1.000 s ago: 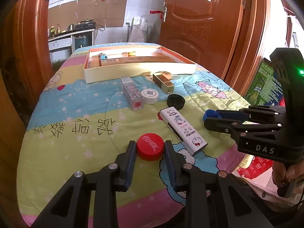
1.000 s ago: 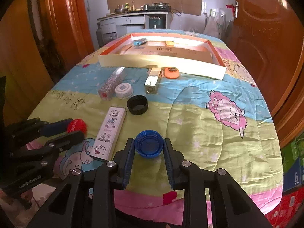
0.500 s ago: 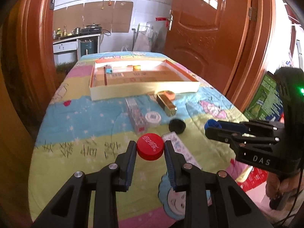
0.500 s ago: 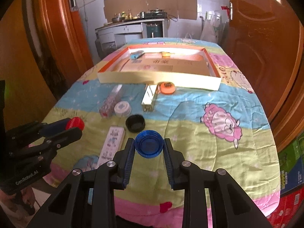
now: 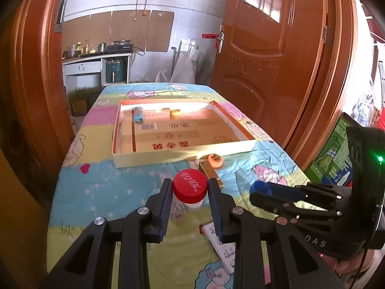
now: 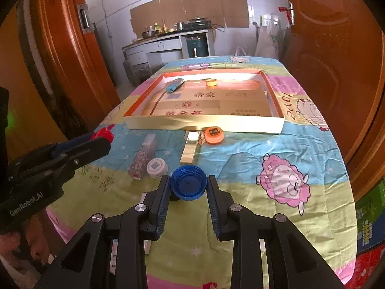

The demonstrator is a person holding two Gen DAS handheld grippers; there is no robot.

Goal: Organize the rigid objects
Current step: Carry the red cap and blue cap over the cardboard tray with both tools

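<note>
Nearest, the left gripper [image 5: 190, 192] pinches a red cap [image 5: 190, 187] between its pads, lifted above the quilt [image 5: 101, 187]. Beside it, the right gripper [image 6: 189, 187] pinches a blue cap [image 6: 189, 186], open side up, also held off the quilt. Beyond them on the quilt lie a white round tin [image 6: 157, 167], a patterned clear tube [image 6: 142, 159], a gold bar [image 6: 190, 149] and an orange disc [image 6: 214, 134]. Farthest is a shallow cardboard tray [image 6: 204, 122], with a blue lighter [image 6: 174, 84] and a yellow cap [image 6: 211, 82] near its far wall.
</note>
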